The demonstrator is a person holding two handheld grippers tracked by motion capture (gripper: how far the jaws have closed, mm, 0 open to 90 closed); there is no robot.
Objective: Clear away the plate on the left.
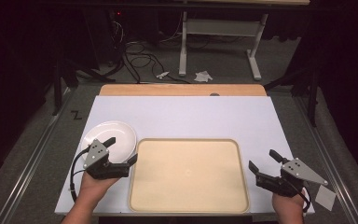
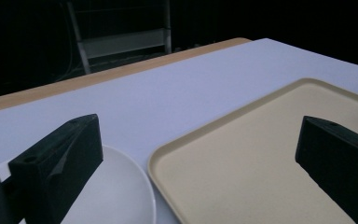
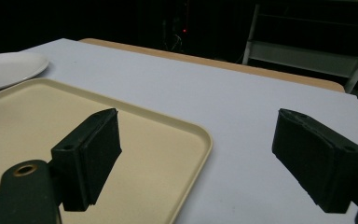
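Note:
A round white plate (image 1: 108, 138) lies at the table's front left, empty. Right beside it sits a large beige tray (image 1: 189, 175), also empty. My left gripper (image 1: 122, 149) hovers open over the gap between the plate's near edge and the tray's left rim. In the left gripper view, the plate (image 2: 116, 196) and the tray (image 2: 261, 154) both lie between the wide-spread jaws of that gripper (image 2: 199, 126). My right gripper (image 1: 262, 158) stands open just past the tray's right rim. In the right gripper view, its jaws straddle the tray's corner (image 3: 186, 135), with the plate (image 3: 9, 67) far off.
A white sheet (image 1: 186, 116) covers the table, with a wooden strip (image 1: 182, 90) along the far edge. A small pale paper square (image 1: 325, 197) lies at the front right corner. Beyond the table are a desk frame (image 1: 219, 28) and cables (image 1: 140, 60) on the floor.

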